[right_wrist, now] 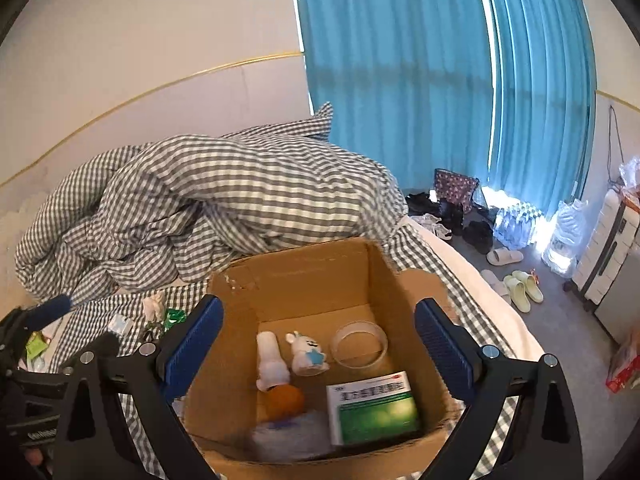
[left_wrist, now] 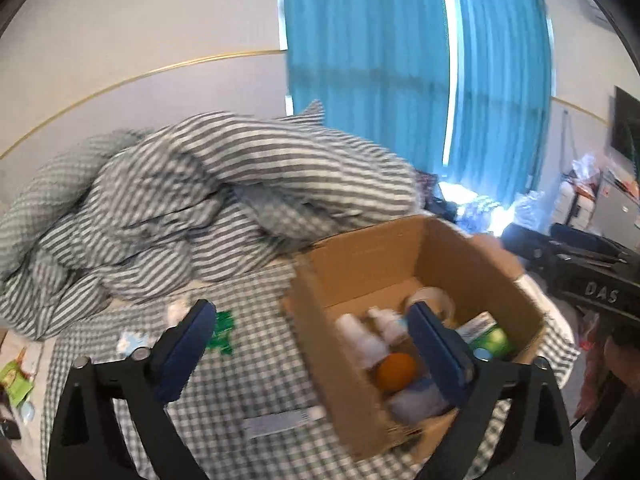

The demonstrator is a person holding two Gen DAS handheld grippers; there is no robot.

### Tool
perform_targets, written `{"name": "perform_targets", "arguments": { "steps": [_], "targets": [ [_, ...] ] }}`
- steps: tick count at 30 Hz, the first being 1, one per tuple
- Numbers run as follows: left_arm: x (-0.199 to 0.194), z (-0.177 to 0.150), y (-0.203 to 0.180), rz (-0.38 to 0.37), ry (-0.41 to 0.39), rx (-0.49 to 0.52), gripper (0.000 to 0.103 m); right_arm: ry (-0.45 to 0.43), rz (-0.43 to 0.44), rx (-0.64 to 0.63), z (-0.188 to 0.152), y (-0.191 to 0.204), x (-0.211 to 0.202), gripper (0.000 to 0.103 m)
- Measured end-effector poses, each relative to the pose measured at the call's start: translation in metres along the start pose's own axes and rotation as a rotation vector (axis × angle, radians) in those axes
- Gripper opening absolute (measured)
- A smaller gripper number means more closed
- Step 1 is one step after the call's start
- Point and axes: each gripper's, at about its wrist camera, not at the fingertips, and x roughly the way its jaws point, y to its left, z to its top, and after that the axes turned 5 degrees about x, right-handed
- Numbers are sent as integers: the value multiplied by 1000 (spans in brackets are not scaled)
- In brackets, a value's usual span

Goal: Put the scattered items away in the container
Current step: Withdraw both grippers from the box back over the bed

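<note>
An open cardboard box (left_wrist: 400, 264) (right_wrist: 300, 272) sits on the checked bed sheet. Inside lie a white bottle (right_wrist: 272, 356), a small white toy (right_wrist: 306, 354), a clear tape roll (right_wrist: 360, 346), a green medicine box (right_wrist: 374, 404), an orange ball (right_wrist: 285, 400) and a bluish packet (right_wrist: 292, 436). My right gripper (right_wrist: 320, 306) hangs open over the box with nothing between its fingers. My left gripper (left_wrist: 310, 312) is open and empty, straddling the box's left wall. On the sheet to the left of the box lie a grey tube (left_wrist: 280, 422), a green packet (left_wrist: 222, 330) (right_wrist: 174, 316), a white wad (right_wrist: 154, 304) and a pale blue packet (right_wrist: 120, 324).
A crumpled checked duvet (right_wrist: 224, 200) is heaped behind the box. Blue curtains (right_wrist: 400, 80) hang at the back. To the right the bed ends; slippers (right_wrist: 520, 284), shoes, water bottles (right_wrist: 516, 224) and a white suitcase (right_wrist: 604, 264) stand on the floor.
</note>
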Motion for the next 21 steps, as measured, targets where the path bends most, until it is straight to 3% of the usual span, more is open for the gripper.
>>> {"name": "perform_targets", "arguments": {
  "steps": [12,21],
  "targets": [
    [-29,-46,136,161,32,-186,103,16,80,-91,-15,94,14,103],
    [-43,-76,205,255,50,-265,103,73,175,-175,-30,170,35,103]
  ]
}}
